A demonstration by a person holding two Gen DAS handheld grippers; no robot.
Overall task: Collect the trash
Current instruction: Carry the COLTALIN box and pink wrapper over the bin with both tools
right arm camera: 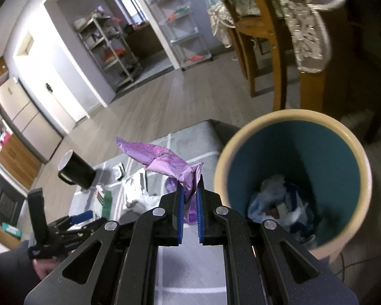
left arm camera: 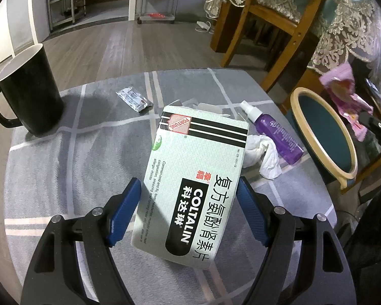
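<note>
A pale green medicine box [left arm camera: 190, 167] with black and red print sits between the blue pads of my left gripper [left arm camera: 189, 185], which is shut on its two long sides above the table. My right gripper [right arm camera: 189, 185] is shut on a crumpled purple wrapper [right arm camera: 160, 160] and holds it in the air just left of the bin's rim [right arm camera: 292, 114]. The bin is teal inside with a cream rim [left arm camera: 296, 101] and has crumpled paper and wrappers [right arm camera: 279, 203] at its bottom. In the left wrist view the purple wrapper [left arm camera: 343, 91] hangs beyond the bin.
On the grey checked tablecloth [left arm camera: 63, 165] stand a black mug [left arm camera: 30, 89], a small foil sachet [left arm camera: 134, 97], a lying purple spray bottle [left arm camera: 279, 132] and a crumpled white tissue [left arm camera: 261, 155]. Wooden chairs [left arm camera: 254, 25] and a lace-covered table stand behind the bin.
</note>
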